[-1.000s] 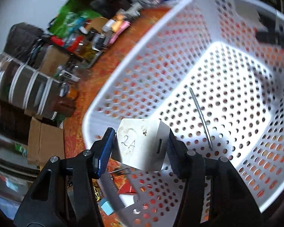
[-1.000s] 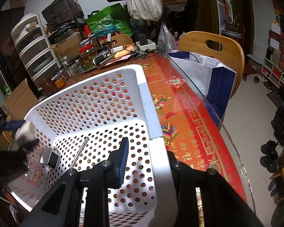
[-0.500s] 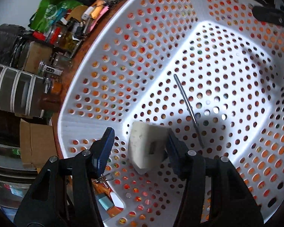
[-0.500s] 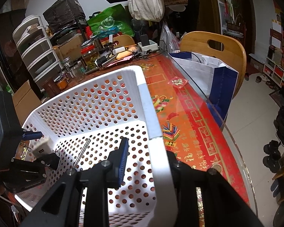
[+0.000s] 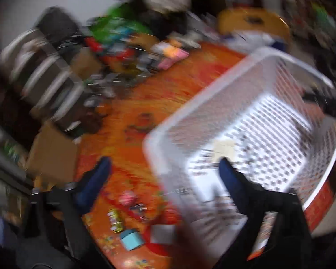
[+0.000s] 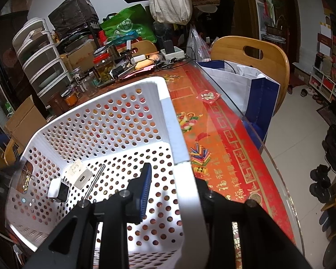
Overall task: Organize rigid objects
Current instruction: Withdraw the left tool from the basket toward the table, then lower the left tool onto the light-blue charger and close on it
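left gripper (image 5: 163, 168) was spread as wide as it goes, jaws having just been opening, nothing between them — the left wrist view was badly motion-blurred. the white charger block (image 6: 78, 173) it had carried lay on the floor of the white perforated basket (image 6: 96, 121), near the basket's left wall, beside a smaller white-and-black cube (image 6: 59, 189) and a thin metal rod (image 6: 95, 180); whether block and rod touched, can't tell. still loose on the orange tablecloth (image 5: 132, 112) outside the basket: a light blue box (image 5: 132, 238), a small yellow-green item (image 5: 116, 222), a pink blob (image 5: 128, 197) and something grey (image 5: 162, 233), all too blurred to name. moving right, the right gripper (image 6: 168, 190) was pinched on the basket's right wall, one blue pad (image 6: 145, 188) inside, the other finger outside. risks from here, as a judgement: if that pinch slipped or tugged, the light basket could skid on the glass-topped table (image 6: 246, 121) toward its right edge and tip out what's in it; the left gripper, sweeping fast, could clip the basket rim or scatter the small loose items before lining up on the next one.
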A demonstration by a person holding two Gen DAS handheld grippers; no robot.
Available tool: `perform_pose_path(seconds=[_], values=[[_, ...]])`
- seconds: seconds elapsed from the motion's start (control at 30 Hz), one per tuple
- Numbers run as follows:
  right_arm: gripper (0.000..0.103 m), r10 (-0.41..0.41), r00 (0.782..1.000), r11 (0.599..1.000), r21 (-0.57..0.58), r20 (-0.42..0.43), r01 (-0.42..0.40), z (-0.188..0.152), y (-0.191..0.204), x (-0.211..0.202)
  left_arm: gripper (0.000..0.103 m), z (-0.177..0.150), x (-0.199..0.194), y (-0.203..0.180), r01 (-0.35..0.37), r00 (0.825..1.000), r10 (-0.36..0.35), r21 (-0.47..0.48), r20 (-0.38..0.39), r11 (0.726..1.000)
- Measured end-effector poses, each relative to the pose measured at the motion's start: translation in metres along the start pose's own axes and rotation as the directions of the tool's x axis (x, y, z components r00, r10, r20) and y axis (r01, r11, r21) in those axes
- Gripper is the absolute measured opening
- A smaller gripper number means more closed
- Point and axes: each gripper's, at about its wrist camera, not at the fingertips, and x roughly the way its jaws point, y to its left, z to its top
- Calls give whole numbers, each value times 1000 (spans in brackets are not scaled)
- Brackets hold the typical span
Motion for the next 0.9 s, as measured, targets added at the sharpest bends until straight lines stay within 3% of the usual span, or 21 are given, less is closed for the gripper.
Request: perform_pose_path(seconds=[0.1, 0.23, 0.3, 0.43, 0.5, 0.73, 0.9], values=[[28, 5, 1000, 1000, -2, 2, -5, -1, -1, -1, 103, -33, -7, 50, -52, 999, 51, -119, -13, 992], [28, -2, 1000, 1000, -6, 0, 2, -1, 0, -1, 103, -104, 21, 92, -91, 990, 61, -252, -126, 963], [28, -8, 1000, 1000, -4, 0, 8, 0, 0, -1, 103, -138, 36, 107, -120, 983, 64, -336, -174, 934], [28, -11, 1000, 1000, 7, 2, 11, 0, -1, -1, 103, -190, 61, 129, -97, 980, -8, -503, -201, 859], [28, -13, 1000, 1000, 8, 3, 13, -1, 0, -1, 103, -203, 74, 127, -84, 977, -38, -539, -210, 838], [28, -17, 1000, 1000, 4, -3, 17, -1, 0, -1, 103, -209, 97, 116, -66, 974, -62, -535, -217, 842], [28, -21, 1000, 1000, 7, -1, 21, -1, -1, -1, 103, -217, 105, 119, -89, 971, -54, -557, -235, 826]])
